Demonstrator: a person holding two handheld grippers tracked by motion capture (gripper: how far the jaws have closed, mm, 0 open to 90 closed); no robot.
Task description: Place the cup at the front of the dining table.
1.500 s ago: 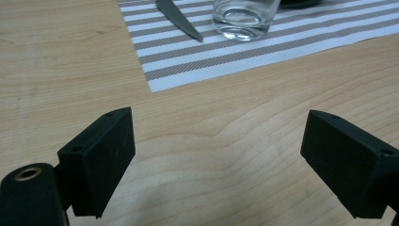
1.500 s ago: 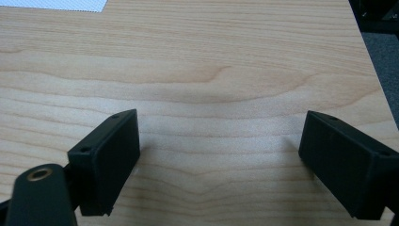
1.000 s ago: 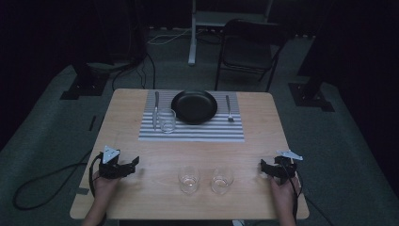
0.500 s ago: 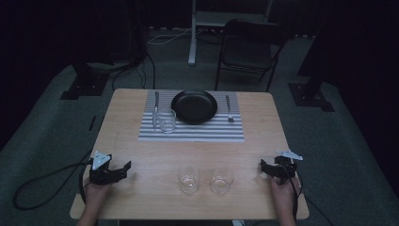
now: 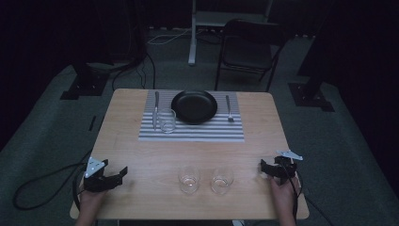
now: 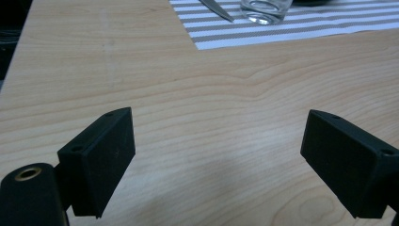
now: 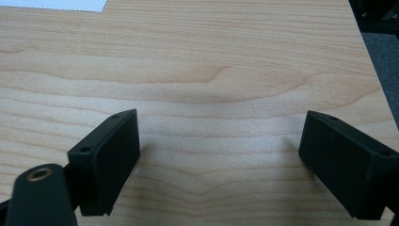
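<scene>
My left gripper rests low over the near-left corner of the wooden table, open, nothing between its jaws. In the left gripper view the left gripper spans bare wood, with a glass and a knife on the striped placemat far ahead. At the near-right edge my right gripper is open and empty. In its own view the right gripper sits over bare wood. Two empty glasses stand between the grippers near the front.
The striped placemat at the table's far side holds a black plate, a knife, a fork and a glass. A chair stands beyond the table. A cable trails off the left.
My left gripper has drawn back to the left and toward the front edge of the table. The right gripper has stayed in place.
</scene>
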